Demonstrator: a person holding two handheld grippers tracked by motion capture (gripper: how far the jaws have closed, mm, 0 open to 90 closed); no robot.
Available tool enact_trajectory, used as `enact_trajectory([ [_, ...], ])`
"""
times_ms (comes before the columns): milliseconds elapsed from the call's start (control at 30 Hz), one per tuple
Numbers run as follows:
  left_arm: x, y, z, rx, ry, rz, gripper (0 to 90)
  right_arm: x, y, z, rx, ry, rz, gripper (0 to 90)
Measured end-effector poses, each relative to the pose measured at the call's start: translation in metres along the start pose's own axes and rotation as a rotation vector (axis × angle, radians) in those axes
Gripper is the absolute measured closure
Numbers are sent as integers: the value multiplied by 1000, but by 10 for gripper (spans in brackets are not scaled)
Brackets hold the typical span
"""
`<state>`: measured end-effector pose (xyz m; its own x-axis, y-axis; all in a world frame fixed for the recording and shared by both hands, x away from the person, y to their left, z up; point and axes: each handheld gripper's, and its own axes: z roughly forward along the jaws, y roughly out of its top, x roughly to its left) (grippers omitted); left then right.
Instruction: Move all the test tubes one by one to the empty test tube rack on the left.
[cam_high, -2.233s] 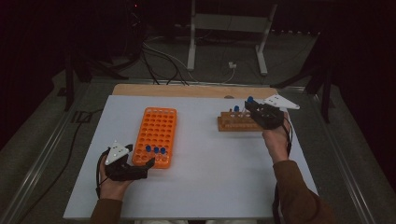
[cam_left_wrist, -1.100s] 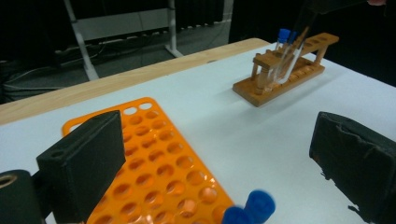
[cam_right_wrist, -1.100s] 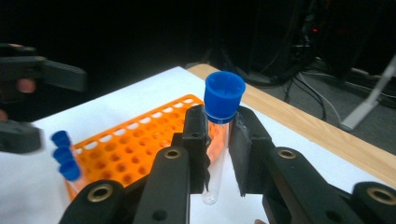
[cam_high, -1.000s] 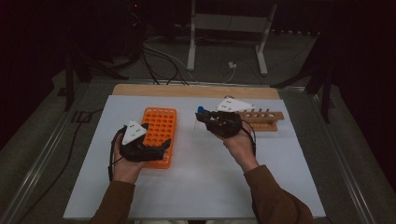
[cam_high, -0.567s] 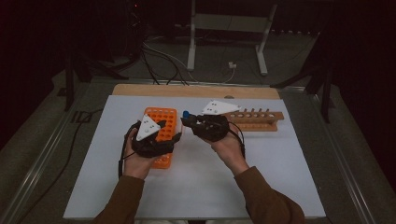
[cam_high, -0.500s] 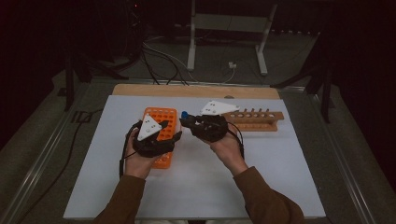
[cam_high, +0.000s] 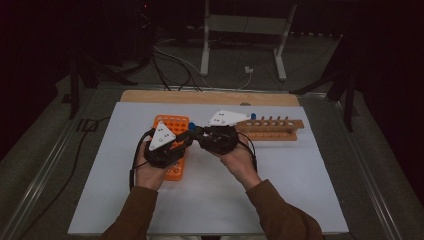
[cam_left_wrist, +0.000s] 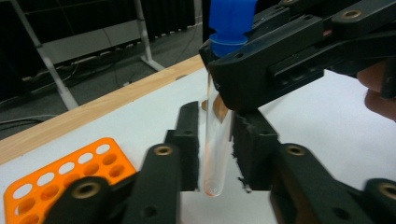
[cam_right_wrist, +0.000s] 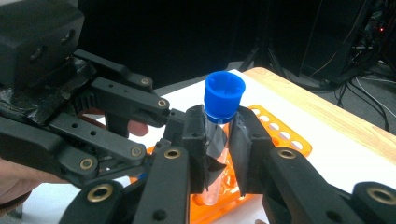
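both grippers meet above the white worktop (cam_high: 300, 180), just right of the orange rack (cam_high: 172, 125). the right gripper (cam_right_wrist: 218, 140) pinches a clear tube (cam_right_wrist: 215, 154) below its blue cap (cam_right_wrist: 224, 95). the left gripper (cam_left_wrist: 214, 149) has just been closing, its fingers now pinching the tube's lower part.

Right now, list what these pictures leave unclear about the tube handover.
- High view: the test tube is hidden between the left tongs and right tongs, too small to trace.
- Left gripper view: the blue cap is cut off by the top edge.
- Right gripper view: the test tube bottom sits behind the pads, so its height above the orange rack is unclear.
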<state>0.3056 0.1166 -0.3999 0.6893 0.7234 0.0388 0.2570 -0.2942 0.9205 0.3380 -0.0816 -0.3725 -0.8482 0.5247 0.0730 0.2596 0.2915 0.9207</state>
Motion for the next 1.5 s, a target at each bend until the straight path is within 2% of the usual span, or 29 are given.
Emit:
enact_trajectory([
  [200,0,0,0,0,1,8,779,0,0,0,1,3,1,759],
  [300,1,-1,1,9,10,2,779,-1,0,0,1,-4,3,684],
  [533,6,-1,-2,18,31,-13,780,-8,-1,-8,-27,-1,19,446],
  [700,11,-2,-4,15,45,-29,780,-12,-3,-13,-21,-41,16,318],
  [833,14,-4,-7,5,51,-42,780,-16,-6,-15,-13,-73,22,249],
  [1133,22,-8,-16,-3,60,-52,780,-30,-20,-20,8,-112,50,164],
  [1300,25,-10,-20,-6,68,-62,780,-36,-24,-24,10,-125,65,147],
  [1500,29,-11,-25,-8,78,-67,780,-42,-31,-31,14,-137,75,84],
])
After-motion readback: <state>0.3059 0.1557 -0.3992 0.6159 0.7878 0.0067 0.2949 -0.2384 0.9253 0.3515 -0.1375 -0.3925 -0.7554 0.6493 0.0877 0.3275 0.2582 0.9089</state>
